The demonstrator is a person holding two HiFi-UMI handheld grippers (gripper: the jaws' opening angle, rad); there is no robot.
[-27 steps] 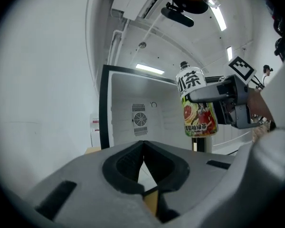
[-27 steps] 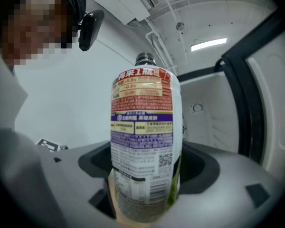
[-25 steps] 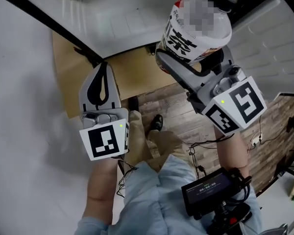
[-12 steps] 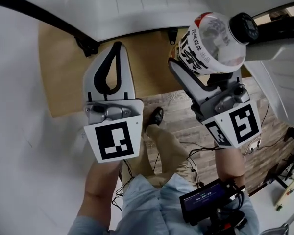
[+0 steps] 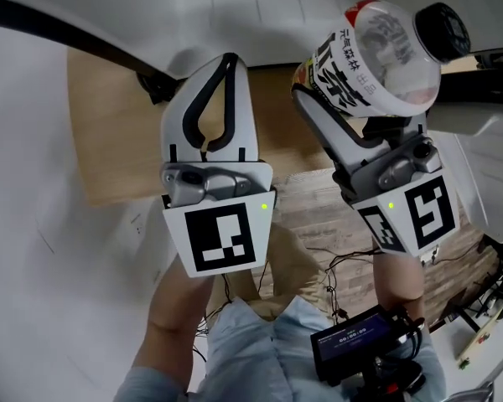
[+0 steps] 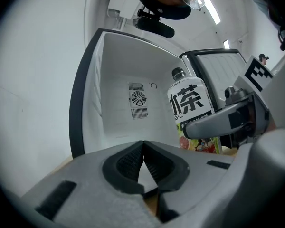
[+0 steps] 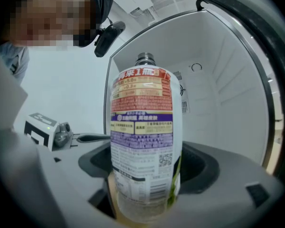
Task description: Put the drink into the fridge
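The drink bottle (image 5: 375,50) is clear plastic with a black cap and a white label with large black characters. My right gripper (image 5: 339,90) is shut on its lower body and holds it tilted toward the open fridge (image 5: 260,7). The right gripper view has the bottle (image 7: 143,141) upright between the jaws, in front of the white fridge interior (image 7: 218,84). My left gripper (image 5: 228,60) is shut on nothing and points at the fridge opening, to the left of the bottle (image 6: 190,106). In the left gripper view the left gripper (image 6: 143,145) has its tips touching.
The small fridge stands on a tan wooden top (image 5: 109,141). A black gasket (image 5: 59,36) frames the opening. A fan vent (image 6: 137,99) sits on the back wall. The open door (image 5: 490,124) hangs at the right. Wood-pattern floor (image 5: 310,216), cables and the person's legs lie below.
Both grippers have moved forward toward the fridge opening. The left gripper has come up and to the right beside the bottle. The bottle stays gripped, now farther right.
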